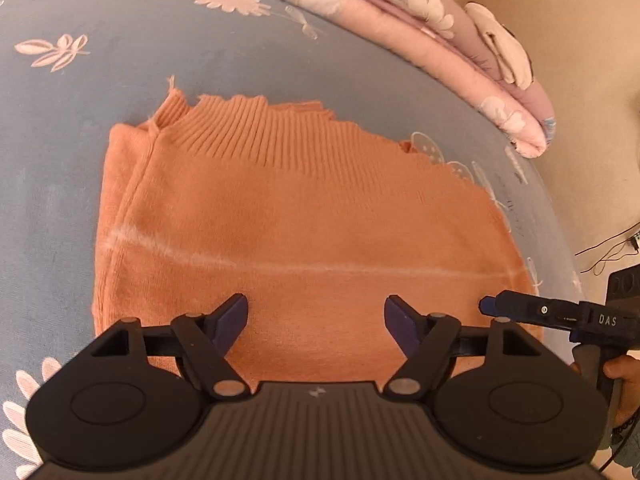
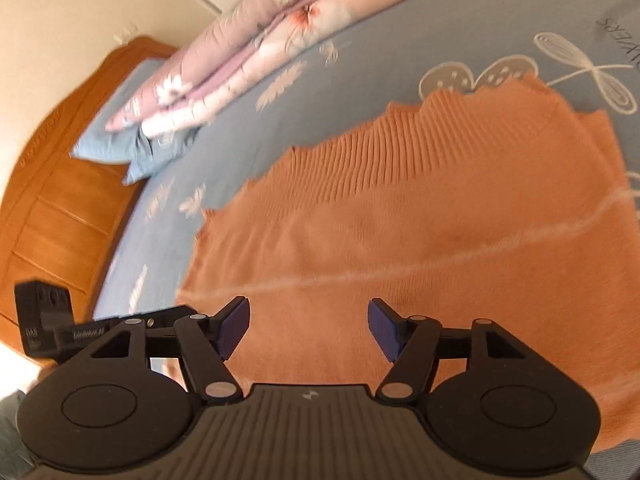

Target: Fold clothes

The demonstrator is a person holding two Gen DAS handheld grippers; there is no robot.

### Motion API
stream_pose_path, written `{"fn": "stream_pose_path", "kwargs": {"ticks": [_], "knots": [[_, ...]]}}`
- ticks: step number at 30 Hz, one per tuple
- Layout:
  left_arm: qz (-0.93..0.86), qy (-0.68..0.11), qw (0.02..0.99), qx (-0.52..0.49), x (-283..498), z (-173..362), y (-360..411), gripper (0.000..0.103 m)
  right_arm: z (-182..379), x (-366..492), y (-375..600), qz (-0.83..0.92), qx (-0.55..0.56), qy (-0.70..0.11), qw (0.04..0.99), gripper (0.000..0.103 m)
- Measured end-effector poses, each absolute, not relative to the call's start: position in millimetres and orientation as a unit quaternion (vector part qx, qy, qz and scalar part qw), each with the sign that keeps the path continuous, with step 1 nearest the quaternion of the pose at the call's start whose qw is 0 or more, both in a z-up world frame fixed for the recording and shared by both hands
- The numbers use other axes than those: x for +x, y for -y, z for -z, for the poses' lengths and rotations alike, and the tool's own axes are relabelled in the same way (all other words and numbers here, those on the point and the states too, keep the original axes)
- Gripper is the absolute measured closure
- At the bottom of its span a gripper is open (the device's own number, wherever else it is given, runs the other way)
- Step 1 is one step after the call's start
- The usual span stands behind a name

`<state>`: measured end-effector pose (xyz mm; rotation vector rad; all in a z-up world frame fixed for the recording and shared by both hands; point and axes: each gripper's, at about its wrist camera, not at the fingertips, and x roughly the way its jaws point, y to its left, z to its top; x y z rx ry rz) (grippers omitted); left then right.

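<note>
Bed w/ blue floral sheet carries the sweater, flat, ribbed hem at far side, long axis across both views. Left gripper & right gripper: fingers apart, empty, over near edge; neither clearly nearer.

A: The sweater is orange, a soft salmon orange, with fine ribbed lines at its 12 o'clock edge. One pale, whitish line crosses it from 9 to 3 o'clock.

B: And the bed sheet?

A: Grey-blue, with white and pale pink flowers and leaves (one leaf sprig at 10 o'clock in the left wrist view). The quilt at 1 o'clock is pink and lilac, with white flowers and one red-orange flower.

B: The grippers?

A: The left gripper is black with dark blue pads. The right gripper has the same colours. The headboard is orange-brown wood, and the pillow is light blue.
</note>
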<state>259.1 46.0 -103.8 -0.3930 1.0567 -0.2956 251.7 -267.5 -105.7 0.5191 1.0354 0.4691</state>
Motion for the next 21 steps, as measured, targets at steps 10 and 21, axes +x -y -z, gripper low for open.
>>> {"fn": "stream_pose_path", "kwargs": {"ticks": [10,21], "knots": [[0.107,-0.53,0.827,-0.155,247.7,105.5,-54.5,0.027,115.1,242.1,325.4,-0.14,0.301,-0.475,0.815,0.033],[0.073,-0.527,0.834,-0.151,218.0,85.9,-70.4,0.027,96.2,227.3,310.0,-0.135,0.28,-0.479,0.821,0.031]]}}
